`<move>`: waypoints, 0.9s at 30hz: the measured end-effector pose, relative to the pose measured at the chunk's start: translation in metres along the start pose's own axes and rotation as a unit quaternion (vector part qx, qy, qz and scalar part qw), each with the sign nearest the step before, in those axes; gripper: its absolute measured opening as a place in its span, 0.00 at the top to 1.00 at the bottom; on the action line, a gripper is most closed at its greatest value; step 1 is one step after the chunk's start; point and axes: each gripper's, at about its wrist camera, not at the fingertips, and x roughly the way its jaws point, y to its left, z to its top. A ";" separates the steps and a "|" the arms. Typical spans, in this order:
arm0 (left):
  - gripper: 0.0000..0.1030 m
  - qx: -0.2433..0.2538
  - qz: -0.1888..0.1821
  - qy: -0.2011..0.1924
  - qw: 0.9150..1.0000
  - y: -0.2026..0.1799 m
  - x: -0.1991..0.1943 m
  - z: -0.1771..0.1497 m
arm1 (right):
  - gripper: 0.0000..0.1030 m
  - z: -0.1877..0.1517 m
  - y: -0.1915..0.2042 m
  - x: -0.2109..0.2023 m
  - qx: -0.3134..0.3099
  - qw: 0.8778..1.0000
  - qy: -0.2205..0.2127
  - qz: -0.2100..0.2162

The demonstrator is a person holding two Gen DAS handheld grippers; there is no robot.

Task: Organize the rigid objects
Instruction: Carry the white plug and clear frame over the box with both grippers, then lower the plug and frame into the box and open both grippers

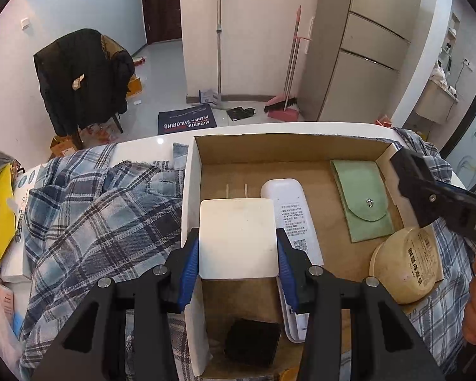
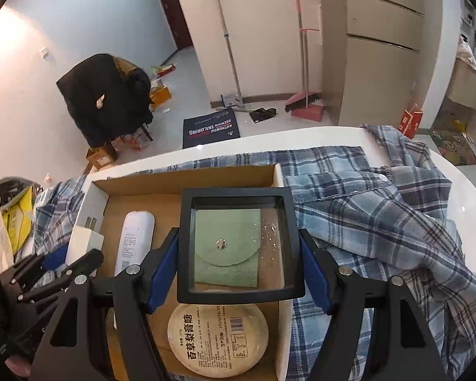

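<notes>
The cardboard box [image 1: 288, 149] sits on a plaid shirt [image 1: 89, 216] spread over the white desk [image 2: 317, 136]; inside lie a white remote control [image 1: 296, 219], a green snap pouch [image 1: 361, 203], a round beige tin [image 2: 219, 339] and a small black block [image 1: 252, 341]. The left gripper [image 1: 238, 247] is clamped on a white plug adapter [image 1: 238, 238], its 2 prongs pointing away, held over the box's left side; the right gripper [image 2: 239, 254] grips a black-framed square display case [image 2: 238, 244] by its sides, above the pouch and tin; the pouch shows through its clear pane.
</notes>
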 end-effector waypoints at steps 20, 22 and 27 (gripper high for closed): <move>0.19 -0.016 -0.015 -0.093 0.995 0.003 -0.039 0.006 | 0.33 -0.005 0.010 0.003 -0.024 1.000 -0.010 -0.003; 0.18 -0.023 -0.016 -0.094 0.995 0.006 -0.040 0.006 | 0.33 -0.006 0.012 0.004 -0.026 1.000 -0.010 -0.002; 0.18 -0.019 -0.017 -0.079 0.997 0.005 -0.033 0.007 | 0.33 -0.007 0.012 0.012 -0.025 1.000 -0.007 -0.010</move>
